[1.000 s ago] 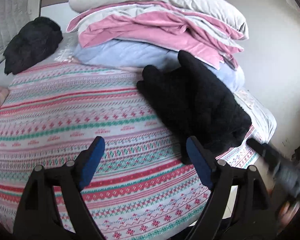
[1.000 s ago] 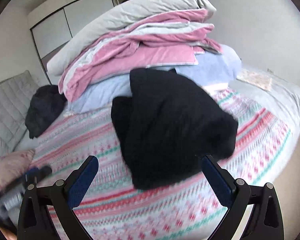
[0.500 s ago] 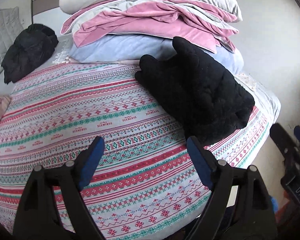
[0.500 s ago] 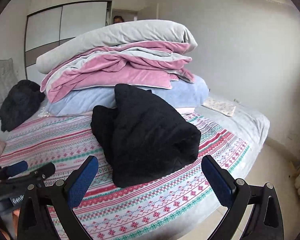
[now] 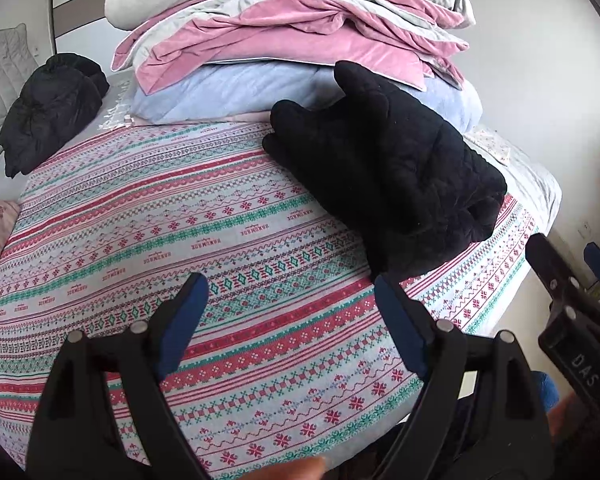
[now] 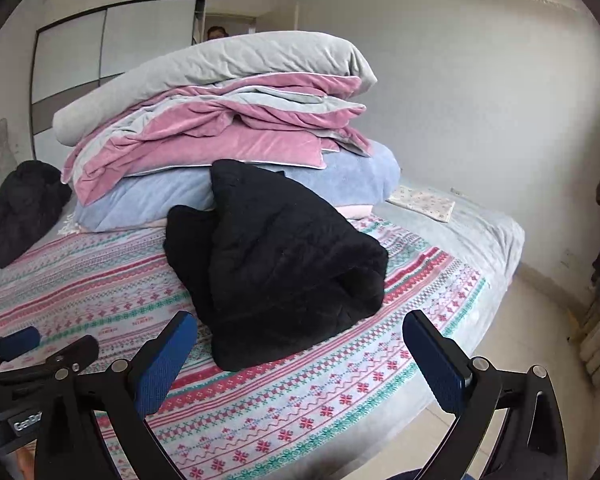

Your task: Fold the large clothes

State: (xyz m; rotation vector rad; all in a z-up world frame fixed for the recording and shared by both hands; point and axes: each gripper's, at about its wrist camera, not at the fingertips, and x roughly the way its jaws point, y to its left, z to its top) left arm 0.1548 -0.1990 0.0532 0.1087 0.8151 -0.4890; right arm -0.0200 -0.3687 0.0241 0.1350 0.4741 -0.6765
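From your left wrist view, your left gripper [image 5: 288,324] pointed down over the patterned bedspread [image 5: 148,240], its blue fingers [image 5: 182,320] spread wide with only bedspread showing between them, gripping nothing. The folded black garment [image 5: 384,176] lay on the bed at about one o'clock from those fingers, just past the right fingertip and not touched by it, its far end leaning against the stack of folded bedding [image 5: 292,40] at twelve o'clock. A second black bundle [image 5: 48,108] sat well apart at ten o'clock. The word "HANDMADE" repeated along the bedspread's bands. Your right gripper [image 5: 572,280] showed at three o'clock off the bed's edge, its body lettered "DAS".

From your right wrist view, your right gripper [image 6: 300,348] tilted gently down toward the bed, its fingers [image 6: 434,356] parted wide and empty. The black garment [image 6: 280,264] sat at twelve o'clock, just beyond the fingertips, resting on the bedspread [image 6: 100,280] and against the bedding stack [image 6: 220,120]. The other black bundle [image 6: 22,208] lay at ten o'clock. Your left gripper [image 6: 40,350] reached in at nine o'clock; its body bore a partly readable label starting "Gen". No containers were in either view.
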